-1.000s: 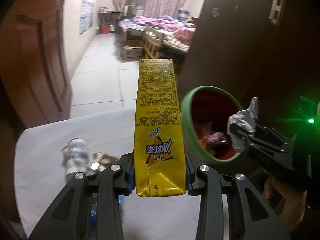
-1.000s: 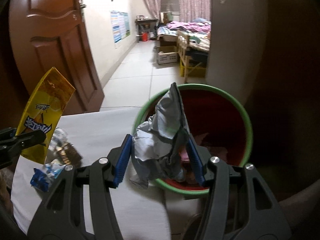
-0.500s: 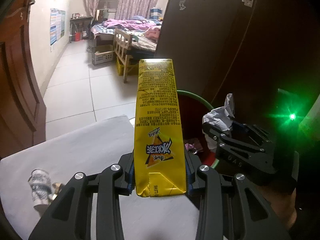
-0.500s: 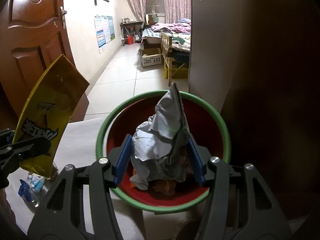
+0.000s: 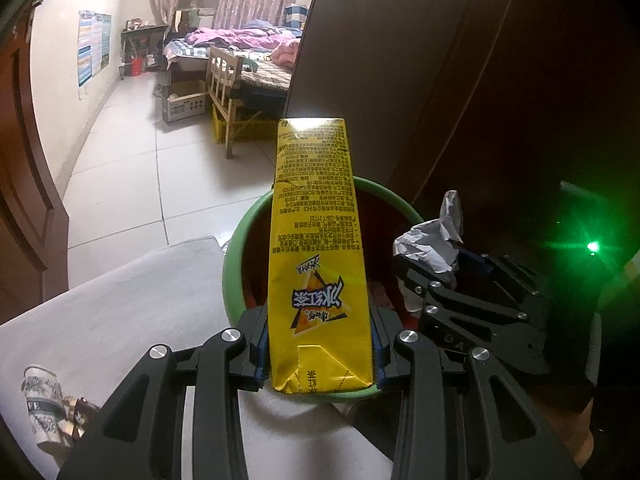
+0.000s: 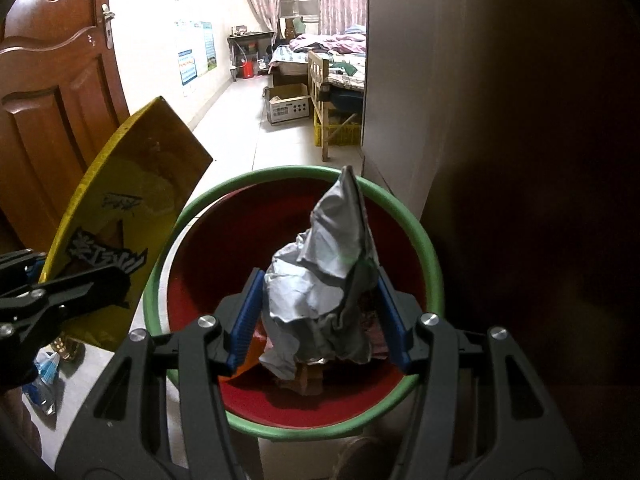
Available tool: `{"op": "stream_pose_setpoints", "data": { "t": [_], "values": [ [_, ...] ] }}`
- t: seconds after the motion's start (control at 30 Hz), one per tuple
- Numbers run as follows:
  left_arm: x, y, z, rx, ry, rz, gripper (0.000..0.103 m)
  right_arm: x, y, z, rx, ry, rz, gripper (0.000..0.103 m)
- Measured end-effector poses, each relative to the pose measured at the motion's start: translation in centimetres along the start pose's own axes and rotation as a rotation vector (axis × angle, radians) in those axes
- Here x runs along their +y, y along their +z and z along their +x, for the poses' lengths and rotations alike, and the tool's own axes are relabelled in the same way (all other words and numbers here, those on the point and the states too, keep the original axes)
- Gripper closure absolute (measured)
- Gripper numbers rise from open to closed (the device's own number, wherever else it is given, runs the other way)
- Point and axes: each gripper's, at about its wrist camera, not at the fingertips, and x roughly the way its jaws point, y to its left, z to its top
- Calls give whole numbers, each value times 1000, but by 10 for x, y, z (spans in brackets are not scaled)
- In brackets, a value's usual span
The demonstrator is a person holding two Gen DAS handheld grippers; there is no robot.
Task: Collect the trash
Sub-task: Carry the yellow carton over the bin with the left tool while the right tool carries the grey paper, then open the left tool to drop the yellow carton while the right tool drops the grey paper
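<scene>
My left gripper (image 5: 318,354) is shut on a tall yellow drink carton (image 5: 316,264), held upright over the near rim of the red bin with a green rim (image 5: 234,248). In the right wrist view my right gripper (image 6: 318,320) is shut on a crumpled silver wrapper (image 6: 324,288), which hangs over the open mouth of that bin (image 6: 424,240). Some trash lies on the bin's floor. The carton (image 6: 116,224) and the left gripper show at the left of the right wrist view; the wrapper (image 5: 432,240) and the right gripper (image 5: 424,276) show at the right of the left wrist view.
A grey-white table (image 5: 132,308) lies left of the bin, with a crushed can (image 5: 42,404), a blue wrapper (image 6: 46,368) and small gold-brown scraps (image 6: 66,346) on it. A dark cabinet (image 5: 460,80) stands behind the bin, a wooden door (image 6: 52,92) at left. A tiled floor runs to a bedroom.
Both grippers have moved to the right toward the bin with their loads. The wrapper went from the bin's near rim to over its mouth; the carton from over the table to the bin's rim.
</scene>
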Motion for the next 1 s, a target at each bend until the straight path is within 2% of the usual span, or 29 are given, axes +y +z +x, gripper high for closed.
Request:
{"op": "stream_pose_setpoints", "data": {
  "t": [0.3,0.6,0.67,0.7,0.73,0.8,0.93,1.0],
  "values": [
    [2,0,17,22,-6,1,69,-6,2,11,23,-23,-8,50],
    [-10,20,24,6,-33,29,69,-9,4,22,48,-38,-9,50],
    [-11,23,25,3,-37,29,55,-9,5,25,55,-45,-11,47],
    [-10,24,24,-14,-25,21,31,-9,5,26,53,-48,-12,41],
    [-8,25,22,-31,-15,7,14,-8,6,27,56,-53,-12,38],
    [-2,24,17,-59,-10,-30,11,-7,7,29,60,-41,-16,19],
    [8,19,14,-56,15,-66,8,-3,10,30,51,-50,-43,6],
    [13,17,11,-56,36,-79,8,-3,10,30,47,-47,-38,5]
  ]
}}
